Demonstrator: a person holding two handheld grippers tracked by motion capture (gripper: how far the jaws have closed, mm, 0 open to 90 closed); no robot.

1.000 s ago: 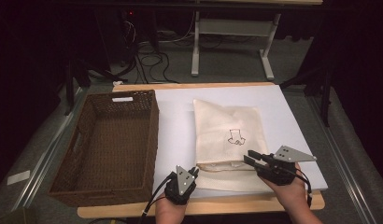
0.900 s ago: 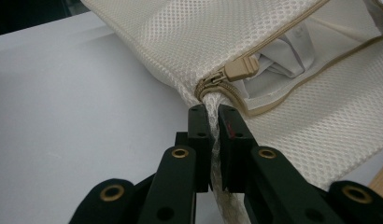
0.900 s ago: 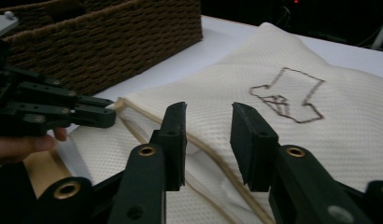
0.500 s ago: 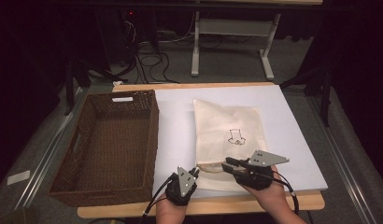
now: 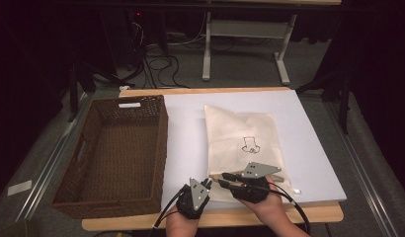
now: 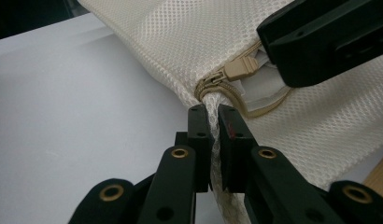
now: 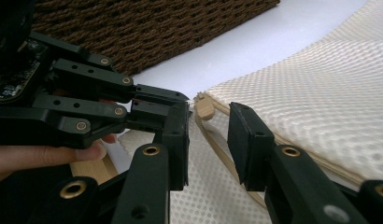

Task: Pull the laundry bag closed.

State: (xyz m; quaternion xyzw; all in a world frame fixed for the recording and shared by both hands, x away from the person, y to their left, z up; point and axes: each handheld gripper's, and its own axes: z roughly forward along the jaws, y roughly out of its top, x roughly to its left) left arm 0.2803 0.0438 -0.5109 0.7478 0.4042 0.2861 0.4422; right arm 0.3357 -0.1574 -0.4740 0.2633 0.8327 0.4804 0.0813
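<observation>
Work in hand: opening the zip of a cream mesh bag (image 5: 242,143) that lies flat on the white sheet of the desk (image 5: 314,128), to the right of a brown wicker basket (image 5: 116,153).
Bag position: near edge of the desk, zip end toward the person; a small line drawing (image 5: 249,144) shows on its upper face.
Left gripper (image 6: 213,116): jaws pressed together, pinching the mesh corner of the bag just below the end of the zip; it serves as the anchor.
Right gripper (image 7: 208,133): jaws spread, nothing pinched. They straddle the zip track, with the zip pull (image 7: 204,108) lying just ahead of the tips and slightly toward the left jaw.
Zip state: the left gripper view shows the zip pull (image 6: 240,70) close to the track's end, with a short stretch already parted beside it; judged barely begun.
Step judged: approach to the pull, grasp not yet made.
Next move calls for: the right gripper to advance until the tab sits between its pads, close firmly on it, then draw along the track away from the held corner.
Requirement: the left pinch must hold so the fabric stays taut.
Risk: the tab is small and lies flat; the pads may catch mesh instead.
</observation>
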